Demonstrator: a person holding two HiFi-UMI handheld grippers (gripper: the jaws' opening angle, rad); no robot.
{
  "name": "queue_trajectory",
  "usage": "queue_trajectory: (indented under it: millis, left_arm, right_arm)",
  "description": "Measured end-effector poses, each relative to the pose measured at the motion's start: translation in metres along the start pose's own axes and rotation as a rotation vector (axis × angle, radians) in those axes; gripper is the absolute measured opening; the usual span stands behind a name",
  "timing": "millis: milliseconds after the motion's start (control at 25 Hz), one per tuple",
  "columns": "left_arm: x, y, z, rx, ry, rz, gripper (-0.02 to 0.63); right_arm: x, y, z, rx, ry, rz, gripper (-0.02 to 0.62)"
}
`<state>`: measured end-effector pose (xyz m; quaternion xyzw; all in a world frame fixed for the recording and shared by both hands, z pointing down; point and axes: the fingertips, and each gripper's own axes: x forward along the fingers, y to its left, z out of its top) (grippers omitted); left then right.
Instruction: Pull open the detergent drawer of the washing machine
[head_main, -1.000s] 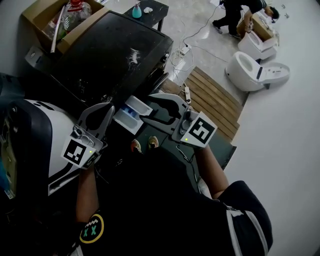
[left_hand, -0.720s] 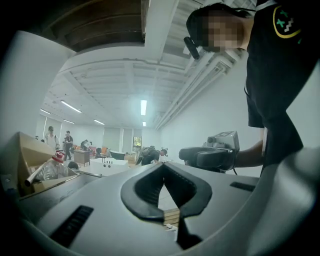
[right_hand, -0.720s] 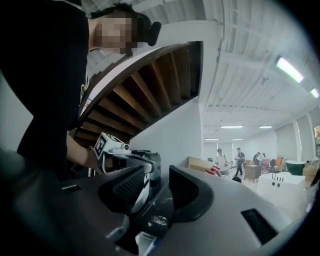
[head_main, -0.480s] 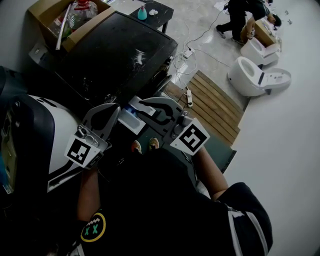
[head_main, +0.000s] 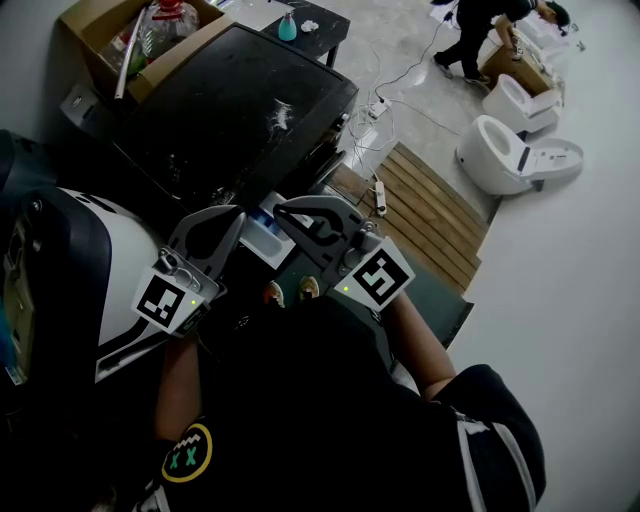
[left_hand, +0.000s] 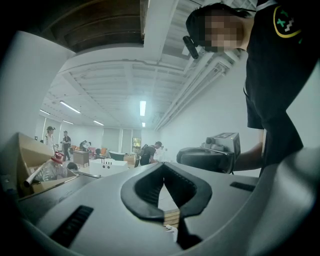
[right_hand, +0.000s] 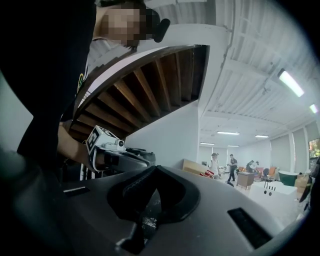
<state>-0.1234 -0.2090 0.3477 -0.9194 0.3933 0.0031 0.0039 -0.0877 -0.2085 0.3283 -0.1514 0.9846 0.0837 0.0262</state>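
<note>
Head view, with both gripper views. The detergent drawer (head_main: 262, 233), white with a blue insert, projects from the front edge of the dark-topped washing machine (head_main: 230, 120) and lies between the two grippers. The right gripper (head_main: 284, 209) points level. Its jaws are fully closed, pad against pad, with nothing seen between them. Its tips sit just beside the drawer's far end, and contact with the drawer cannot be made out. The left gripper (head_main: 232, 216) is also level, close on the drawer's other side. Its jaws meet at the tips and hold nothing. A cardboard box (head_main: 95, 35) stands on the machine well beyond the left gripper. Wooden planks (head_main: 430, 205) lie on the floor beyond the right gripper.
</note>
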Motion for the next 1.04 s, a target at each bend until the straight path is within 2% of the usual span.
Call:
queue_trajectory:
  millis: [1040]
  left_arm:
    - [-0.008,0.013,0.0,-0.018,0.004,0.021,0.018]
  right_arm:
    - [0.017,0.003,-0.013,-0.014,0.026,0.024,0.02]
